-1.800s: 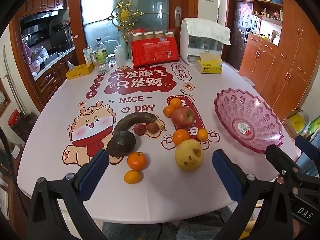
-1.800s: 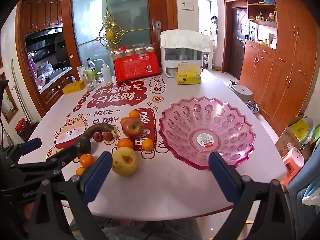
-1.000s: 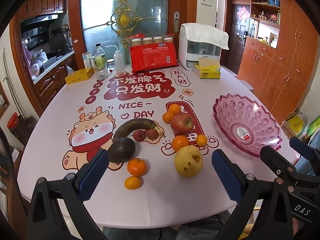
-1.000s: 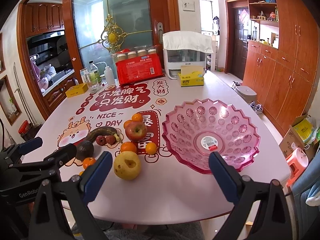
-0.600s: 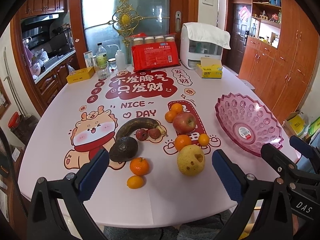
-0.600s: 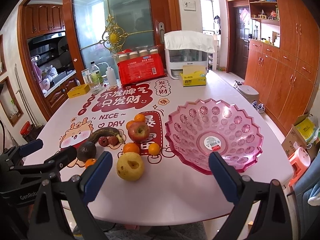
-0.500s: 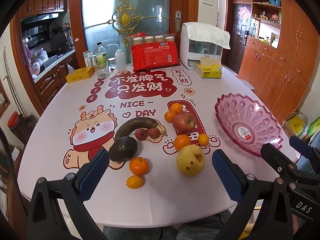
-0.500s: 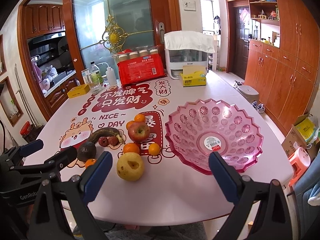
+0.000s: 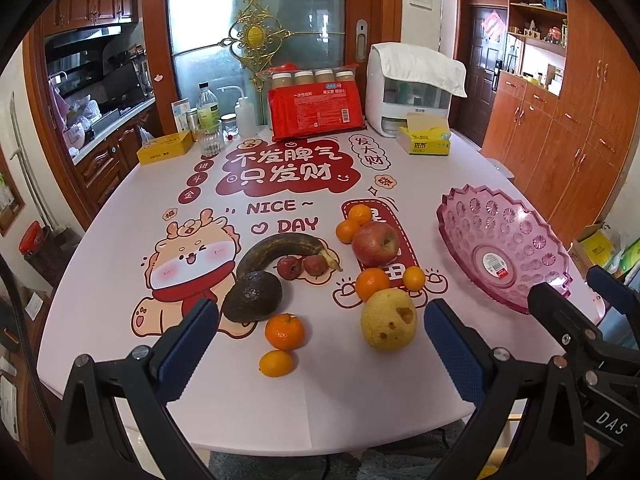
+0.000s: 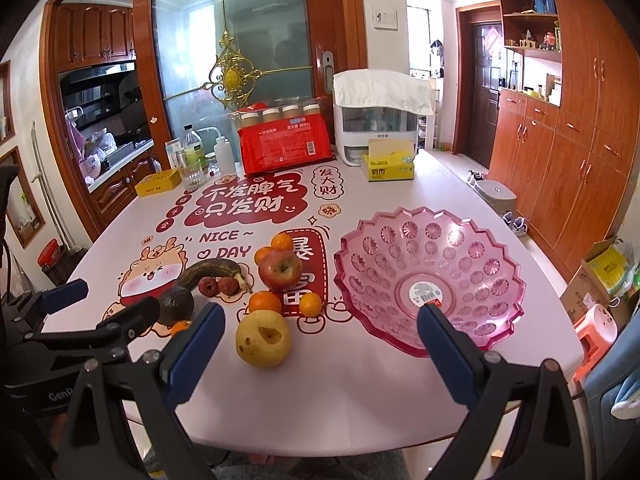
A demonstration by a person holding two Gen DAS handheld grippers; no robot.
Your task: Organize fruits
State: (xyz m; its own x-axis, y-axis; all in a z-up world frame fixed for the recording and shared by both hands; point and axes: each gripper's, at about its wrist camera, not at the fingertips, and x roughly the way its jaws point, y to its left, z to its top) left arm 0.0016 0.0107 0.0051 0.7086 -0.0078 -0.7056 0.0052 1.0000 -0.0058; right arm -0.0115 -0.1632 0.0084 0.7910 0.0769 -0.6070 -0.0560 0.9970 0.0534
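Kitchen-dining room, wood cabinets, glass door behind; pink printed bench [image 9: 100, 280] carries everything. Pink bowl [image 10: 430, 276] sits empty on the right side of the bench, so no fruit is sorted yet, judging by the layout. Fruit is clustered left of the bowl: yellow pear [image 10: 263, 338] nearest the front edge, red apple [image 10: 280, 269] behind it, several small oranges around both, dark banana [image 9: 280, 250] with its long axis running left-right, 2 small red fruits [image 9: 302, 267] touching it, avocado [image 9: 252, 297] in front of the banana.

Left tongs [image 9: 320, 344] are spread wide, holding nothing, hovering over the front edge, pointed forward and slightly down; a small orange [image 9: 285, 331] lies between the pads' line of sight, avocado just off the left pad. Right tongs [image 10: 320, 346] are also spread and empty, same forward-down pose; the pear lies ahead and slightly left of centre, the bowl ahead-right, its near rim close to the right pad.

Likely first pick is the pear: the right tongs look nearer to it and to the bowl.
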